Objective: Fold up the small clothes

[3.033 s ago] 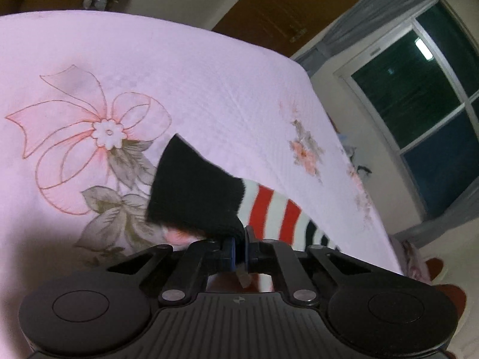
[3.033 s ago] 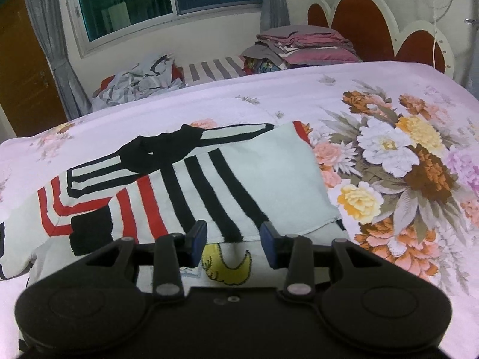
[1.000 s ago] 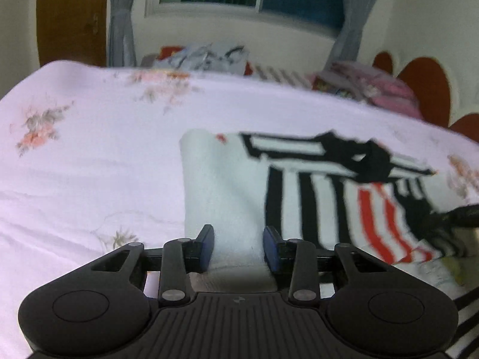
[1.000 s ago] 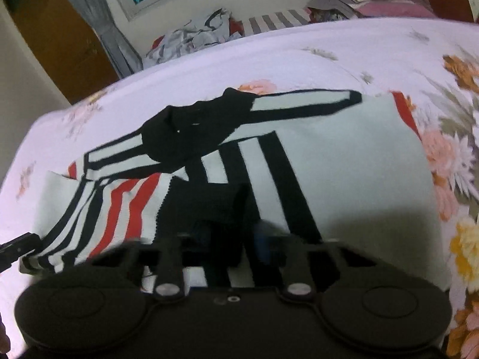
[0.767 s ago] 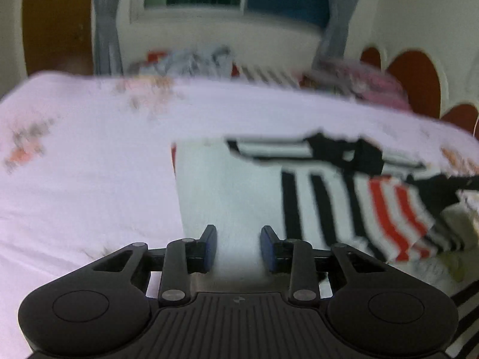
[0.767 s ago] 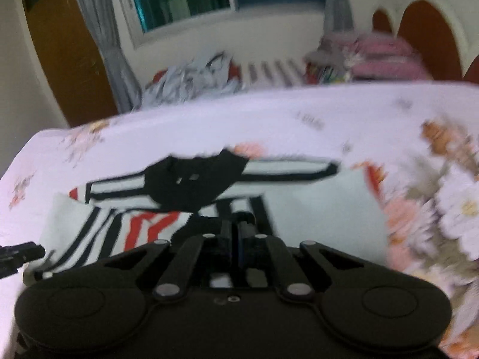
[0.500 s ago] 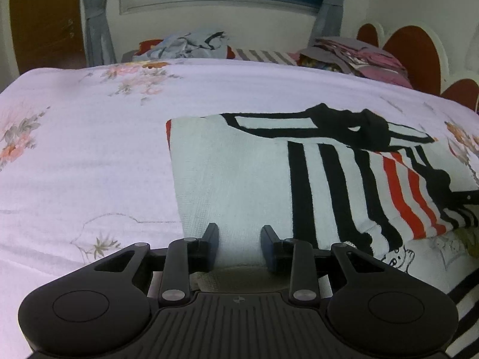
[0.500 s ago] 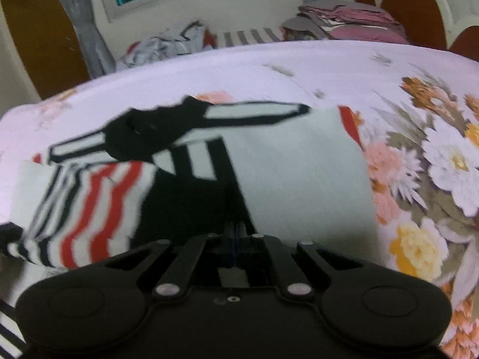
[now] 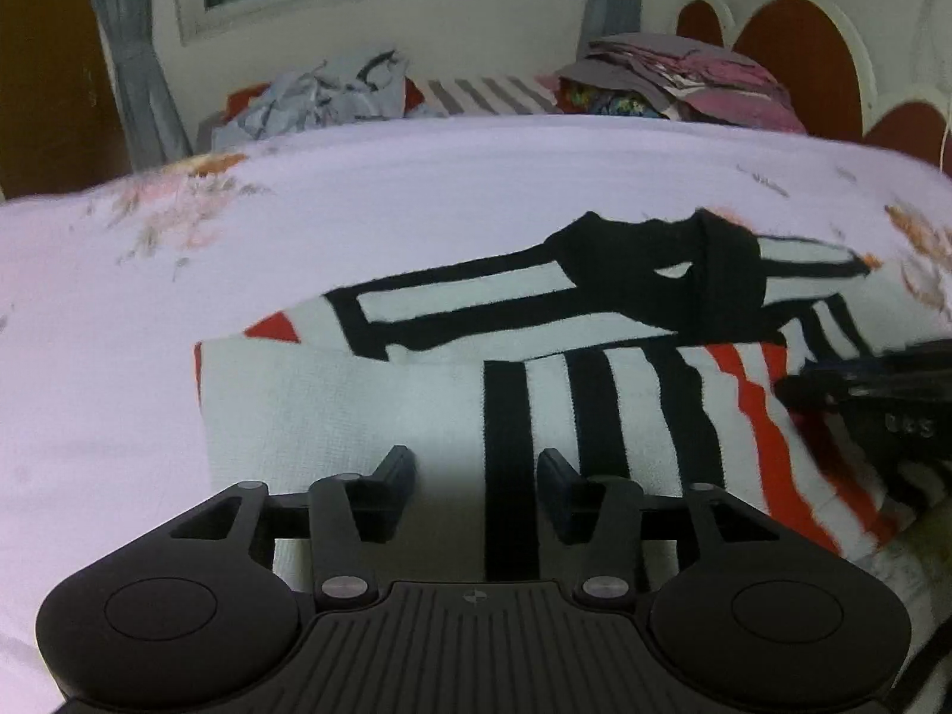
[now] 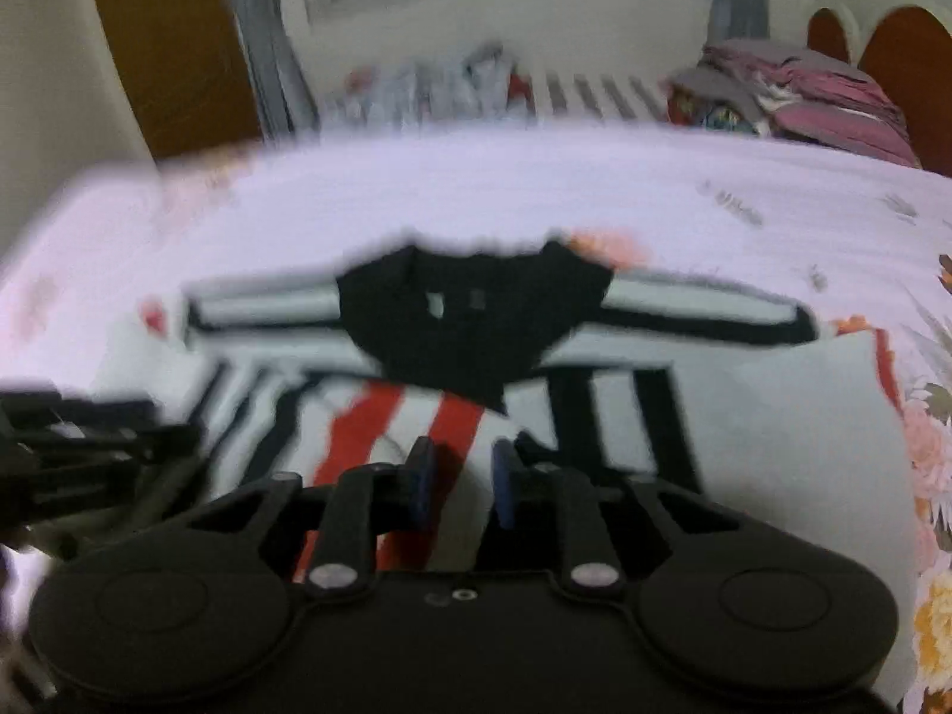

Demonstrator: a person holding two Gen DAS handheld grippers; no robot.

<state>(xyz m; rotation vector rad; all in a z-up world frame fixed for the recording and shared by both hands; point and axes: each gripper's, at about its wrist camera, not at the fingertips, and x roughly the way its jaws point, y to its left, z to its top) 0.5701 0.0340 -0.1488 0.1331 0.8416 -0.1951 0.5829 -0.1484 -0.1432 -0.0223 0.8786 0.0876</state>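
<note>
Left wrist view. My left tongs (image 9: pixel 476 479) stand with a moderate gap and are opening; nothing is pinched, and the white knitted sweater with black and red stripes (image 9: pixel 357 410) lies under and beyond the jaws. The sweater rests flat on the pale pink floral bedspread (image 9: pixel 416 178), its black collar (image 9: pixel 660 273) toward the far side and one striped sleeve folded across the body. My right tongs (image 9: pixel 791 387) enter from the right edge, over the red stripes. Behind the bed lie a crumpled heap of grey-blue clothes (image 9: pixel 333 95) and a stack of folded pink and grey fabrics (image 9: pixel 684 77).

Right wrist view (blurred). My right tongs (image 10: pixel 458 482) show a narrow gap and are opening; the red-striped sleeve (image 10: pixel 369 416) lies just beneath and ahead of them, and the pads do not press on it. The black collar (image 10: pixel 476 321) sits centred beyond. My left tongs (image 10: pixel 178 434) reach in from the left edge, above the sweater's left side.
</note>
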